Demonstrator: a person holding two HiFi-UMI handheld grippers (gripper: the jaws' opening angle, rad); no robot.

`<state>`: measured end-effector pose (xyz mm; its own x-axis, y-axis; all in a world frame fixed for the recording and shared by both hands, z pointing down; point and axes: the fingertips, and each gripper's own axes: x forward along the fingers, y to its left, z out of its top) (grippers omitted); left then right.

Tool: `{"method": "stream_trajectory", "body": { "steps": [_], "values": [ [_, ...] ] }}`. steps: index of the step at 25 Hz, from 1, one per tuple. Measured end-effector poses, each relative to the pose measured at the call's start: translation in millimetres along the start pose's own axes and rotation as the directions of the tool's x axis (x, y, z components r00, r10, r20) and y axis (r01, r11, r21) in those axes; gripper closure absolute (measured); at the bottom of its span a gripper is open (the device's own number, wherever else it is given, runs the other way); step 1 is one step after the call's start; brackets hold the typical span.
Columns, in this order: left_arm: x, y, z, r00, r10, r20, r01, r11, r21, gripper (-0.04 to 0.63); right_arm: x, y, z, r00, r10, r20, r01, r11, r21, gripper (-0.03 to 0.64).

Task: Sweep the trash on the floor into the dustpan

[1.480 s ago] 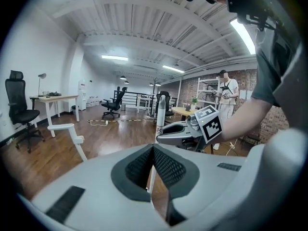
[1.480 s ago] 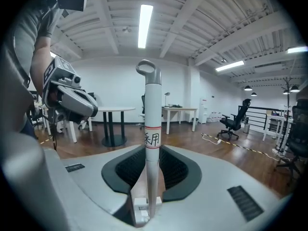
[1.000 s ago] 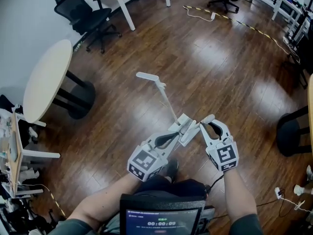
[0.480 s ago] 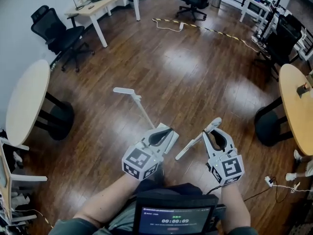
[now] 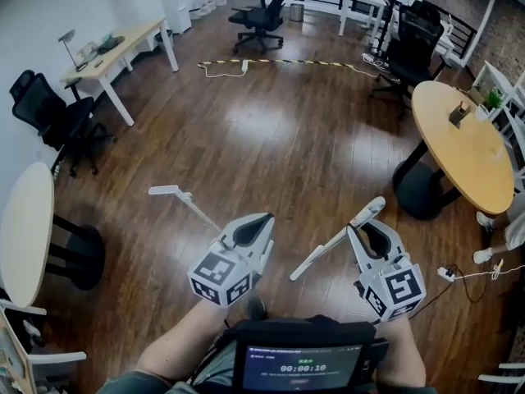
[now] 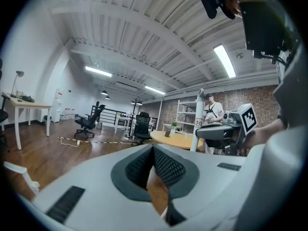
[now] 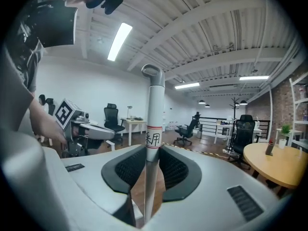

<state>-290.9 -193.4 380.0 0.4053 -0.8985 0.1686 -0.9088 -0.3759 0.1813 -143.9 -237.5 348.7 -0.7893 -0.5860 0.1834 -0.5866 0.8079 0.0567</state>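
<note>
My left gripper [image 5: 261, 222] is shut low in its jaws on a thin white dustpan handle [image 5: 184, 200]. That handle slants up-left to a flat grip end. The pan itself is hidden under my arms. My right gripper [image 5: 355, 231] is shut on a white broom handle [image 5: 332, 249]. In the right gripper view this handle [image 7: 153, 119] stands upright between the pads [image 7: 175, 170], with a paper label and a loop on top. The broom head is out of sight. In the left gripper view the jaws [image 6: 153, 150] are closed. I see no trash on the wooden floor [image 5: 271, 146].
A round wooden table [image 5: 463, 150] stands at the right, another round table [image 5: 20, 228] at the left. Black office chairs [image 5: 53, 113] and a desk [image 5: 115, 49] line the far side. A striped cable strip [image 5: 279, 61] crosses the floor. A power cord [image 5: 467, 273] lies by my right side.
The head view has swung towards the room's right side. My two grippers have drawn apart, so the broom handle no longer crosses the left gripper's tip.
</note>
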Motion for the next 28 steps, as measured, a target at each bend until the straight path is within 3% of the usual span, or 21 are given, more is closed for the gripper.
{"method": "stream_trajectory", "body": {
  "steps": [3,6,13,23,28],
  "values": [
    [20.6,-37.6,22.3,0.998,-0.056,0.012,0.057,0.998,-0.008,0.594,-41.5,-32.4,15.4,0.998,-0.069,0.007,0.069,0.997,0.030,0.505],
    [38.9,-73.1,44.3,0.994,-0.103,0.034,0.103,0.995,-0.008,0.594,-78.7,-55.3,33.1,0.993,-0.118,0.020,0.118,0.993,0.002,0.505],
    [79.4,-140.4,67.7,0.988,-0.148,0.054,0.147,0.989,0.016,0.594,-152.7,-110.9,61.7,0.978,-0.193,0.076,0.192,0.981,0.026,0.505],
    [90.1,-182.7,86.6,0.981,-0.183,0.057,0.181,0.983,0.040,0.594,-216.1,-152.4,63.0,0.948,-0.311,0.070,0.305,0.948,0.086,0.505],
    [84.1,-181.3,92.9,0.981,-0.186,0.062,0.183,0.982,0.045,0.594,-230.1,-154.5,66.3,0.932,-0.356,0.073,0.348,0.932,0.106,0.506]
  ]
}}
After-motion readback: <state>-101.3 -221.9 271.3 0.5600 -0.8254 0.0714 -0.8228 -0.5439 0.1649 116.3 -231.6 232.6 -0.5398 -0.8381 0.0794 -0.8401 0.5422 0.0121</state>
